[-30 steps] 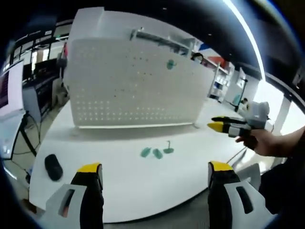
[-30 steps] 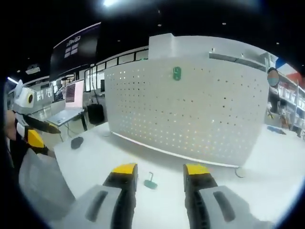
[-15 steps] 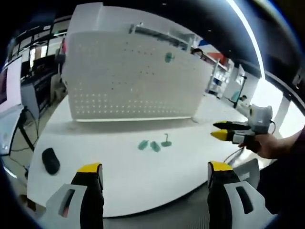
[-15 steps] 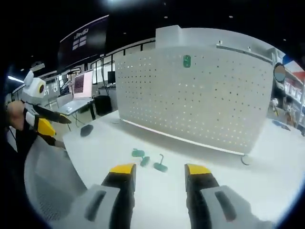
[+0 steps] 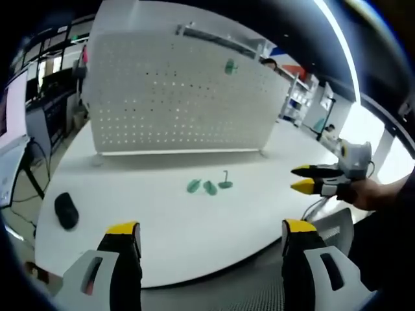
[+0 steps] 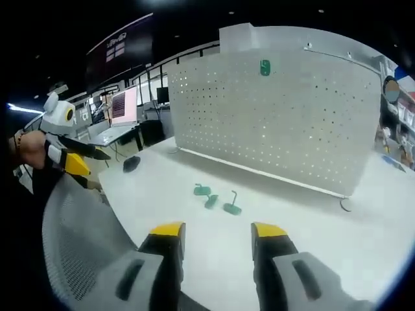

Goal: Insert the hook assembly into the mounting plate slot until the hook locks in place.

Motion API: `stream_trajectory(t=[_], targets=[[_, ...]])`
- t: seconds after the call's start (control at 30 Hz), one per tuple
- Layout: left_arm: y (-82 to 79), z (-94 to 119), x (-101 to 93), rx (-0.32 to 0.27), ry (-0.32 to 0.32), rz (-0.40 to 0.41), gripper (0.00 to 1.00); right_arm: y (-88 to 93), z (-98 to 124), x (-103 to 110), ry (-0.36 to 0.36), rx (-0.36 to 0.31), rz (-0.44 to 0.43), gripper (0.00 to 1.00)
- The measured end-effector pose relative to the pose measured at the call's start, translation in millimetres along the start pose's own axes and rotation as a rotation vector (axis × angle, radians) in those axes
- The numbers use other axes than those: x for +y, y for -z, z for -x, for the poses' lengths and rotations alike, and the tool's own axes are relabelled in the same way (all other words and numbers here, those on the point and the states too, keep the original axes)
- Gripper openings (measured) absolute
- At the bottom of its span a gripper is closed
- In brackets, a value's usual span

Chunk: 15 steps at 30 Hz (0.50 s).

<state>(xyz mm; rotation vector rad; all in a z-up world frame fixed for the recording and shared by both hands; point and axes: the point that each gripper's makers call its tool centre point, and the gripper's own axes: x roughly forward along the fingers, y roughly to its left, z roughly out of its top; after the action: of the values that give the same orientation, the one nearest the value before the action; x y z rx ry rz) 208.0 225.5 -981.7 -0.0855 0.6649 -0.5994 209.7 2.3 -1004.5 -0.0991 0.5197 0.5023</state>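
A white pegboard mounting plate (image 5: 175, 97) (image 6: 285, 116) stands upright on the white table, with one green piece (image 5: 230, 66) (image 6: 264, 67) hung near its top. On the table before it lie a green hook with an upright pin (image 5: 225, 182) (image 6: 232, 206) and two flat green pieces (image 5: 194, 186) (image 5: 210, 188) (image 6: 202, 190) (image 6: 211, 201). My left gripper (image 5: 207, 236) is open over the table's near edge, holding nothing. My right gripper (image 6: 214, 234) is open and empty, well back from the green parts. In the left gripper view the right gripper's fingertips (image 5: 303, 186) show at the right, in a hand.
A black mouse (image 5: 65, 210) (image 6: 131, 164) lies at the table's end. A grey mesh chair back (image 6: 84, 240) sits at the near table edge. Desks with monitors and a laptop (image 6: 117, 123) stand beyond. A cable runs along the table's right edge (image 5: 318, 206).
Both views have pulled back from the pegboard, so the table and green parts appear farther off. The parts themselves have not moved. Both grippers stay open.
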Motion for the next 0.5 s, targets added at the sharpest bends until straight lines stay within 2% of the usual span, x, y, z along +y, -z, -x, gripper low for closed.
stream_trajectory(t=[0.17, 0.3, 0.37, 0.5], targets=[[4.7, -5, 0.4, 0.022, 0.008, 0.004, 0.91, 13.6, 0, 10, -0.08, 0.065, 0.055, 0.38], [6.5, -9, 2.0, 0.037, 0.009, -0.007, 0.91, 22.9, -3, 17, -0.166, 0.12, 0.14, 0.38], [7.3, -10, 2.6, 0.049, 0.005, -0.018, 0.9, 25.4, -7, 16, -0.187, 0.141, 0.161, 0.38], [6.1, -12, 5.1, 0.05, 0.006, -0.007, 0.9, 25.5, -19, 12, -0.218, 0.16, 0.157, 0.38]])
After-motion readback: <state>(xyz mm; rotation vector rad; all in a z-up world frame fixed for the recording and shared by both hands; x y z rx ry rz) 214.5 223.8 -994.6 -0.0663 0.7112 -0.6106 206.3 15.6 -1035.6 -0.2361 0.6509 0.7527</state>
